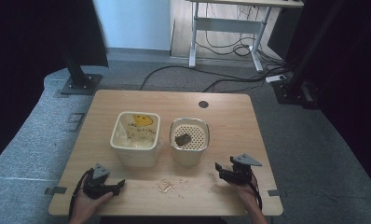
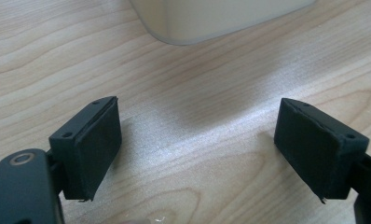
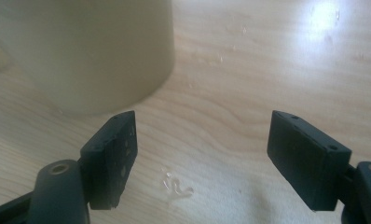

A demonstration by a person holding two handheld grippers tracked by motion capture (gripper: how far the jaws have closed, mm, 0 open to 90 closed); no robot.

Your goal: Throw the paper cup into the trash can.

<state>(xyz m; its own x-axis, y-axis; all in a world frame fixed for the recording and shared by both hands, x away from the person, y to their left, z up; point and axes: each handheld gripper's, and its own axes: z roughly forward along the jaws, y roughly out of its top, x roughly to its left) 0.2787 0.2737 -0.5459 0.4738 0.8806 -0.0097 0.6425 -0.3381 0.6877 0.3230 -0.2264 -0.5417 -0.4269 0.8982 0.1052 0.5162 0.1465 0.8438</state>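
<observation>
My left gripper (image 1: 118, 185) rests low at the near left of the wooden table (image 1: 127, 100). Its jaws stand open (image 2: 197, 103) over bare wood, with the base of the cream square bin (image 2: 211, 18) just ahead. That bin (image 1: 135, 144) holds a clear bag with a yellow smiley. My right gripper (image 1: 219, 171) sits at the near right, open (image 3: 203, 115) with nothing between its jaws. The cream round-cornered pot (image 3: 85, 56) is ahead on its left. In the high view this pot (image 1: 189, 156) carries a perforated insert with a dark lump (image 1: 182, 138) on it.
A small clear wet scrap (image 1: 165, 186) lies on the table between the two grippers, and water drops (image 3: 176, 185) glisten under the right jaws. A dark round grommet (image 1: 203, 104) sits near the far edge. Black stands, cables and a desk frame are beyond the table.
</observation>
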